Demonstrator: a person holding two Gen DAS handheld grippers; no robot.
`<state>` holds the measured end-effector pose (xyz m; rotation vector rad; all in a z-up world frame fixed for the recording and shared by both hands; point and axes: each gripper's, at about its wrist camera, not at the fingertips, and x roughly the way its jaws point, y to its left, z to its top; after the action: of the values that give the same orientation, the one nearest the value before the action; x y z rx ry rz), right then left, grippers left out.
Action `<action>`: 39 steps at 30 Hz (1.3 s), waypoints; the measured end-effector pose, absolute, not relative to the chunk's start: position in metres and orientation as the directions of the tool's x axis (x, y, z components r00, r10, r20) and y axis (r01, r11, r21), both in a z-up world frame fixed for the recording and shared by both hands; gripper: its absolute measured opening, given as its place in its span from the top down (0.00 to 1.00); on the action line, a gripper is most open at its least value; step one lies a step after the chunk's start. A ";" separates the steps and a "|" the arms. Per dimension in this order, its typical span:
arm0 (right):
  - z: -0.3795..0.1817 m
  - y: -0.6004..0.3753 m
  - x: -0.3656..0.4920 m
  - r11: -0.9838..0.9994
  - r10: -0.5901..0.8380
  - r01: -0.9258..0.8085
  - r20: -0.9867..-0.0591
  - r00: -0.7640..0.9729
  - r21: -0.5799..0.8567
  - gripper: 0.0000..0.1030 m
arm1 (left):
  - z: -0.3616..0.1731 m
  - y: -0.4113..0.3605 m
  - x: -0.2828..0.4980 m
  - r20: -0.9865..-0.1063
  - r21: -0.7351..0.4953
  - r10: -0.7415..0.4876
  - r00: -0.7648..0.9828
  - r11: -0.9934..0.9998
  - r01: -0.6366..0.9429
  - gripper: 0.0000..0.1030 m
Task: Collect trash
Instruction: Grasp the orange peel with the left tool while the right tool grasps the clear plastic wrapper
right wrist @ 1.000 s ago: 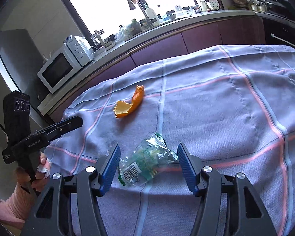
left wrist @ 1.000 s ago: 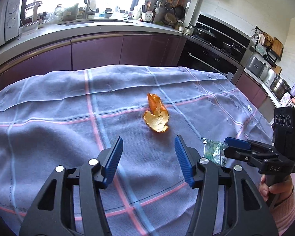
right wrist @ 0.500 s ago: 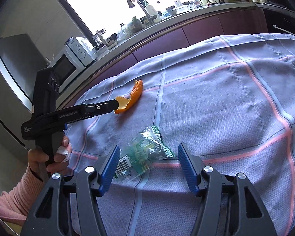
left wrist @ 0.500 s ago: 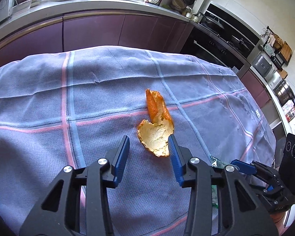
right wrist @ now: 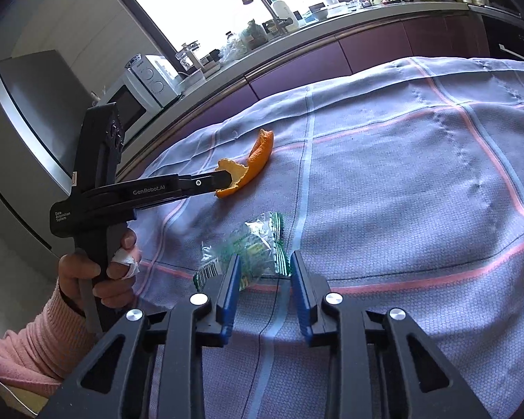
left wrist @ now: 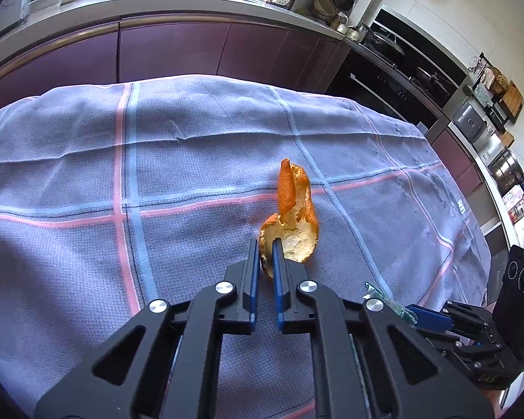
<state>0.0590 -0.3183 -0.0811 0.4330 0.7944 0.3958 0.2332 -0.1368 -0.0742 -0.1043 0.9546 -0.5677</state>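
My left claw (left wrist: 264, 256) pinches the peel (left wrist: 291, 223), my right (right wrist: 264, 272) has just been closing on the wrapper (right wrist: 251, 248) (pads not yet pressing): next, squeeze and lift

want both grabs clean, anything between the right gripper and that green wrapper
Nothing visible: the green wrapper already lies between the right gripper's closing jaws. The left gripper is shut on the orange peel, further off.
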 end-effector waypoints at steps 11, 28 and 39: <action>-0.076 -0.304 0.063 0.827 0.528 -0.222 -0.575 0.625 0.517 0.89 | -0.058 -0.096 0.209 -0.703 -0.355 -0.523 0.482 0.845 0.400 0.95; -0.073 -0.285 0.079 0.815 0.550 -0.245 -0.567 0.614 0.525 0.97 | -0.052 -0.049 0.181 -0.671 -0.375 -0.533 0.516 0.844 0.384 0.95; -0.049 -0.269 0.078 0.780 0.601 -0.318 -0.503 0.621 0.539 0.98 | -0.036 0.021 0.147 -0.632 -0.374 -0.497 0.595 0.868 0.328 0.95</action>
<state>0.0778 -0.2691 -0.0489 0.4246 0.7249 0.5469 0.1471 0.0210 -0.0358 -0.2281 0.8011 -0.4839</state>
